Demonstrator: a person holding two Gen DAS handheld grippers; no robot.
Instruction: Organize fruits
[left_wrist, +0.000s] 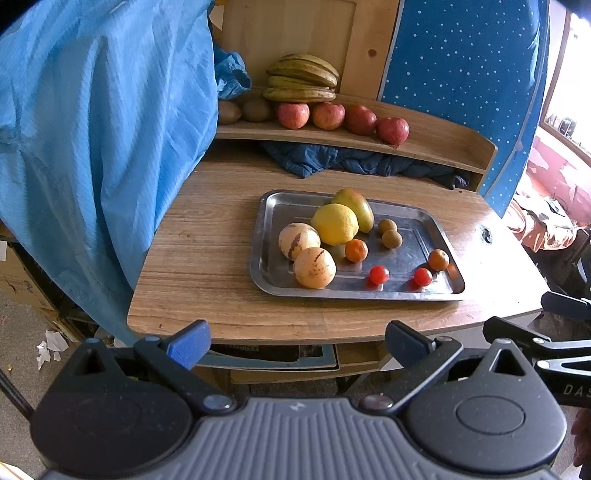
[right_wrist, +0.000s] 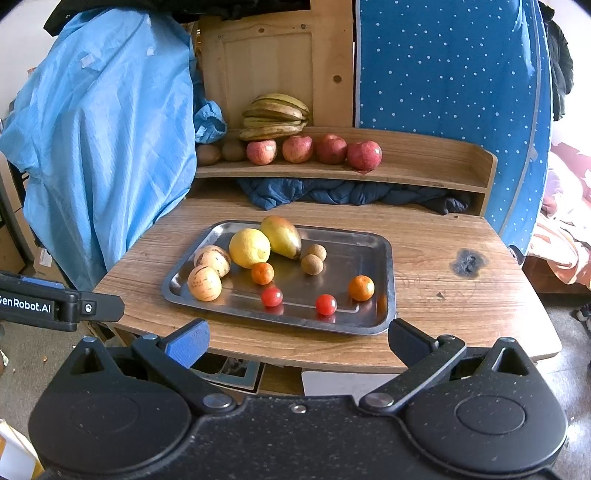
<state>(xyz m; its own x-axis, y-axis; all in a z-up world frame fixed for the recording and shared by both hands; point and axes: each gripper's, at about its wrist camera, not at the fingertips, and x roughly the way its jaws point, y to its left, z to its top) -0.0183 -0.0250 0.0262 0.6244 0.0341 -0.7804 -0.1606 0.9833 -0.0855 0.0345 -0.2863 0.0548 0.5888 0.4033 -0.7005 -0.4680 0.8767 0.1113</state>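
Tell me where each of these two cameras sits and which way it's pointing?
Left wrist view: rides on the left tongs, held before the table's near edge, looking forward over the tray to the shelf of apples; both open fingers show, with the right tongs at its right edge.
Right wrist view: rides on the right tongs, a little further right, facing the same way; open fingers show, the left tongs at its left edge.
Shared: tray, lemon, bananas, apples.
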